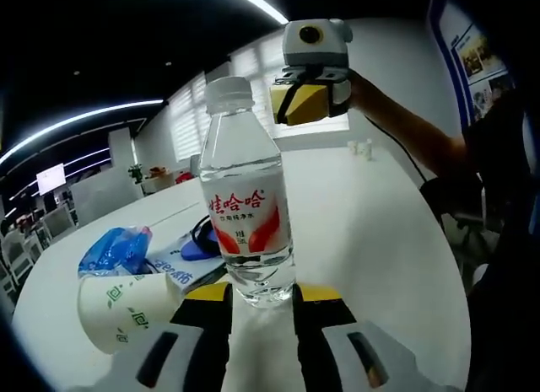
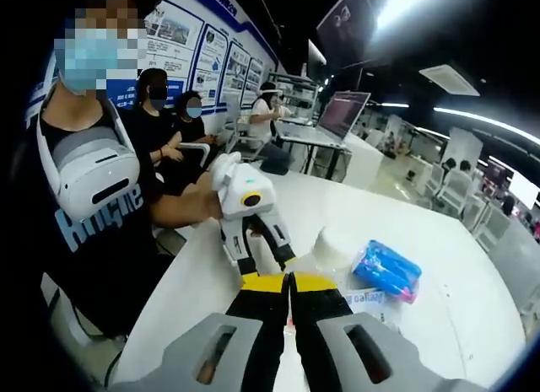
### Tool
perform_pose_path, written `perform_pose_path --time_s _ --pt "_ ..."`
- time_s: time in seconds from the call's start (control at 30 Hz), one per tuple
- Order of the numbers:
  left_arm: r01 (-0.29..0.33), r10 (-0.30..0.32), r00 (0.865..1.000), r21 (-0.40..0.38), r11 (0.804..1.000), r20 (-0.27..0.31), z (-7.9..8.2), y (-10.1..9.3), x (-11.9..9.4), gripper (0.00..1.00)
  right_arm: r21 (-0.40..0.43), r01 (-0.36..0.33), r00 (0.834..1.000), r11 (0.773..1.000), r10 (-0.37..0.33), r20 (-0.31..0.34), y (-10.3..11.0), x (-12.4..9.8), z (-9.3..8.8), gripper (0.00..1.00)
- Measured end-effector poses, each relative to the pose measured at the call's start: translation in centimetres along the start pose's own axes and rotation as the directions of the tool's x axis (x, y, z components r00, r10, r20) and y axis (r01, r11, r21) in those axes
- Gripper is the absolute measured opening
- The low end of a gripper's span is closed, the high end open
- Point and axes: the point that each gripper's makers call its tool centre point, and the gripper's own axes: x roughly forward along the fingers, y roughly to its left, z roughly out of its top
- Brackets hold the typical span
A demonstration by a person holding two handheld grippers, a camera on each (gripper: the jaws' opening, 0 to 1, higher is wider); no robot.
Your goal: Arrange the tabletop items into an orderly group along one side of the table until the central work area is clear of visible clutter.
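Note:
A clear water bottle [image 1: 247, 211] with a white cap and a red-and-white label stands upright on the white table [image 1: 380, 215]. Its base sits between the yellow pads of my left gripper [image 1: 261, 292], which is shut on it. A white paper cup [image 1: 126, 308] with green print lies on its side to the bottle's left. Behind the cup is a blue plastic pack [image 1: 118, 249]. My right gripper [image 1: 308, 101] hovers beyond the bottle at cap height, its yellow pads together. In the right gripper view, my right gripper [image 2: 288, 278] is shut on nothing, and the left gripper [image 2: 263, 255] faces it, held by a hand.
A printed card with a dark cord on it [image 1: 190, 249] lies by the blue pack [image 2: 388, 270]. The cup [image 2: 333, 244] lies nearby. Two small white items [image 1: 363, 147] stand at the table's far end. Seated people [image 2: 160, 114] and an open laptop [image 2: 337, 114] are beyond the table edge.

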Motion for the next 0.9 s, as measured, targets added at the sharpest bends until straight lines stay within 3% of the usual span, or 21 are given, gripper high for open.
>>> perform_pose_path --time_s 0.8,0.9 --pt "0.0 0.0 1.0 0.001 1.0 -0.003 -0.12 -0.07 -0.25 0.26 0.011 0.011 1.0 1.0 -0.011 0.009 0.29 -0.25 0.01 0.0" --pt "-0.002 0.002 1.0 -0.003 1.0 -0.003 -0.23 0.05 -0.29 0.26 0.027 0.026 0.999 0.999 -0.027 0.033 0.48 -0.49 0.55 0.0"
